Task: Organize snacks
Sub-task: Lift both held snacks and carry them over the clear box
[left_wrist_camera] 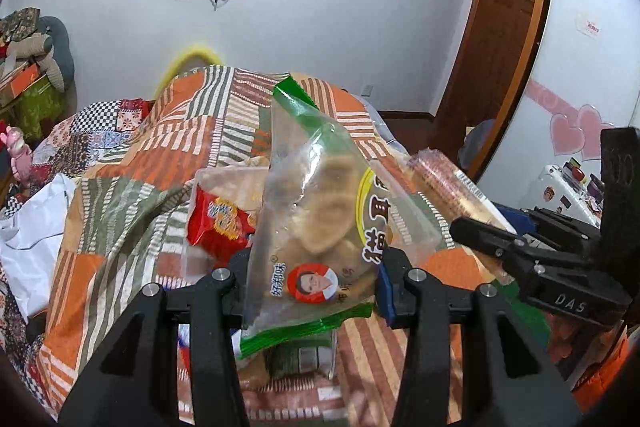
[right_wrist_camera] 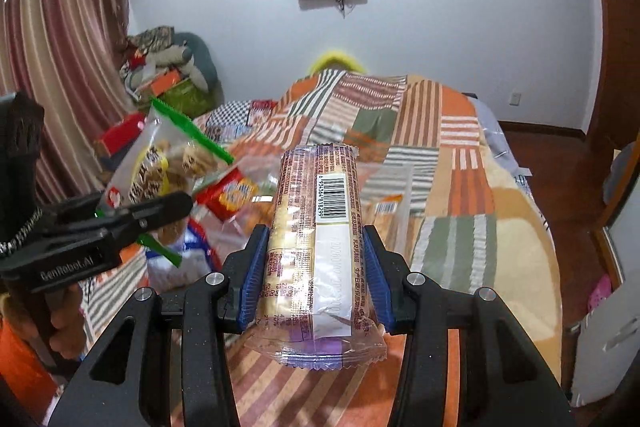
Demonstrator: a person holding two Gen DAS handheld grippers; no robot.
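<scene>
Holding one snack in each gripper above the patchwork bedspread (right_wrist_camera: pixel 460 155), the person seems mid-sorting. At frame centre, the left gripper (left_wrist_camera: pixel 312 279) clamps a clear green-edged pastry bag (left_wrist_camera: pixel 316 211); the right gripper (right_wrist_camera: pixel 314 259) squeezes a biscuit roll (right_wrist_camera: pixel 316 227). Next, each likely needs a spot beside the red packet (left_wrist_camera: pixel 220 227).

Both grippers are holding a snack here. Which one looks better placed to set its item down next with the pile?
Probably left. The left gripper holds its clear snack bag directly over the pile around the red packet; the right gripper holds its biscuit roll off to the side.
</scene>
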